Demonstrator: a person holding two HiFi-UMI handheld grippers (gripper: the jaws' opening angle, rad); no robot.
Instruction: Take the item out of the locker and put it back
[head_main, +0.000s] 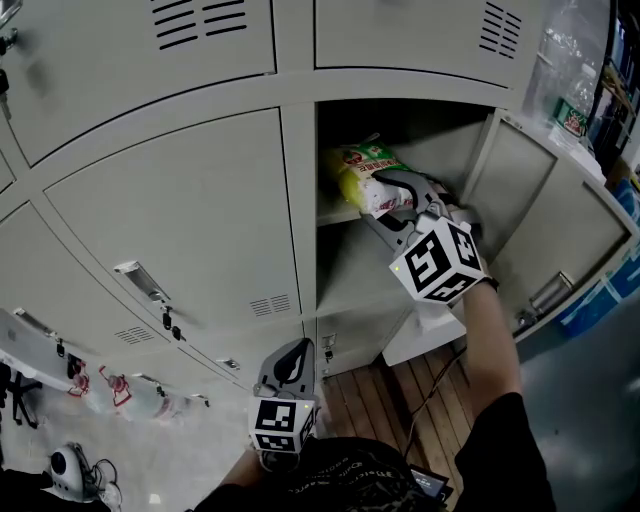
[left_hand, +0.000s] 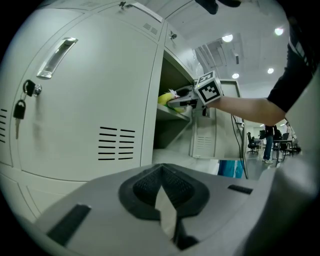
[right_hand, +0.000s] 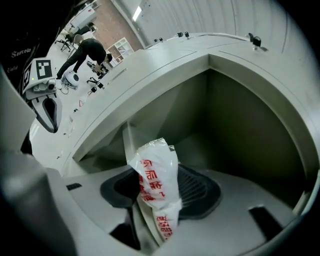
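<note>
The item is a snack bag (head_main: 362, 172), yellow and white with red print, lying on the upper shelf (head_main: 338, 213) of the open locker compartment (head_main: 400, 125). My right gripper (head_main: 388, 197) reaches into that compartment and is shut on the bag's crinkled white end (right_hand: 156, 177), which stands up between the pads. In the left gripper view the right gripper (left_hand: 181, 102) and the bag (left_hand: 166, 97) show at the shelf's edge. My left gripper (head_main: 292, 352) hangs low in front of the closed lockers, its jaws together with nothing in them (left_hand: 162, 200).
The compartment's door (head_main: 555, 225) stands swung open to the right. The closed door (head_main: 190, 220) to the left has a handle (head_main: 140, 280), and a key (left_hand: 20, 107) hangs from its lock. Wooden boards (head_main: 420, 390) lie below. A blue crate (head_main: 605, 295) sits at the right.
</note>
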